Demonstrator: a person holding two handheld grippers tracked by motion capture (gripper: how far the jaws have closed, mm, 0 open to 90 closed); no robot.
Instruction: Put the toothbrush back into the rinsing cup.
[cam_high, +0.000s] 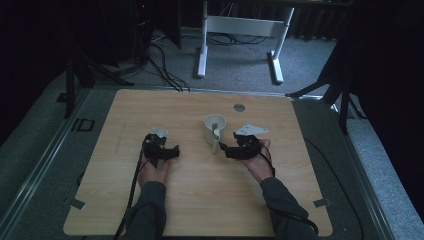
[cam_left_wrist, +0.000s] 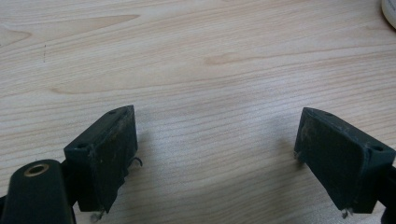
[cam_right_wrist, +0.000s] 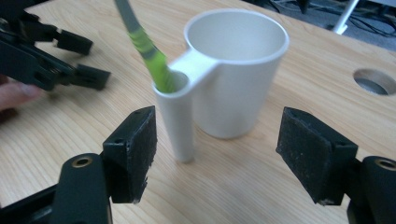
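Over at nine o'clock on the wooden table (cam_high: 200, 200), the left gripper (cam_high: 167, 150) sits low, cradled in the person's left hand (cam_high: 155, 172), a dark cable (cam_high: 132, 192) trailing back along the sleeve towards six. From its own camera, the two black jaws stand wide apart with bare wood grain between them, and there's a sliver of white rim at the two o'clock corner of that view.

Moving to the centre: a white cup (cam_high: 214, 127) stands upright, and joined to its side is a slim white tube (cam_right_wrist: 177, 121), also upright, its foot on the table. A toothbrush (cam_right_wrist: 147, 49) with a grey and bright green handle pokes out of that tube, leaning off towards eleven o'clock in the right gripper view.

Now the right gripper (cam_high: 227, 150), at three o'clock of the cup and held in the right hand (cam_high: 260, 162), with the grey three-cornered plate (cam_high: 250, 131) on top. Its jaws are spread wide, one on either side of the tube, touching neither tube nor cup. The tube stands nearer the left-hand jaw.

Beyond the cup at one o'clock, a round grommet hole (cam_high: 239, 107) sits in the tabletop.
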